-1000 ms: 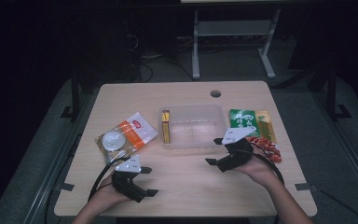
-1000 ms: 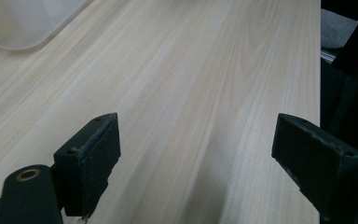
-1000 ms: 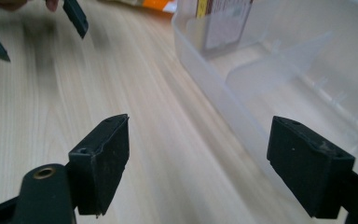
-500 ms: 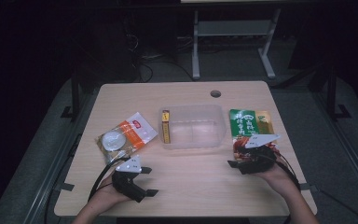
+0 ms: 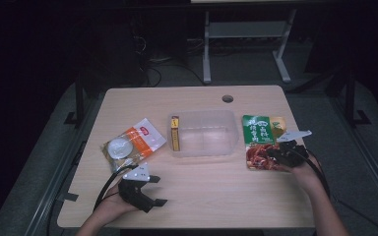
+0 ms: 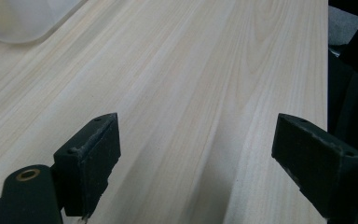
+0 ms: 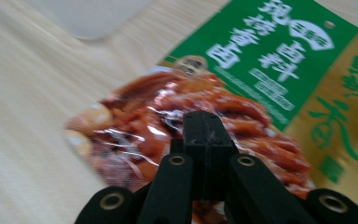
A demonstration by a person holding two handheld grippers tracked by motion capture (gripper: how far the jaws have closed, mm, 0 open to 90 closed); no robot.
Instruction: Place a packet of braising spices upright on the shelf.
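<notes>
While the left hand-held gripper (image 5: 150, 194) rests released near the table's (image 5: 226, 196) front edge, jaws wide over bare wood, the right hand-held gripper (image 5: 274, 156) has just been closing and now sits clenched tight on the near end of the green sauce packet (image 5: 258, 140), though whether it pinches the foil I cannot tell. The packet lies flat just right of the clear tub (image 5: 204, 135), near the table's right edge. Its white characters are too blurred to read.

Green-and-red sauce packet (image 5: 261, 142)
</notes>
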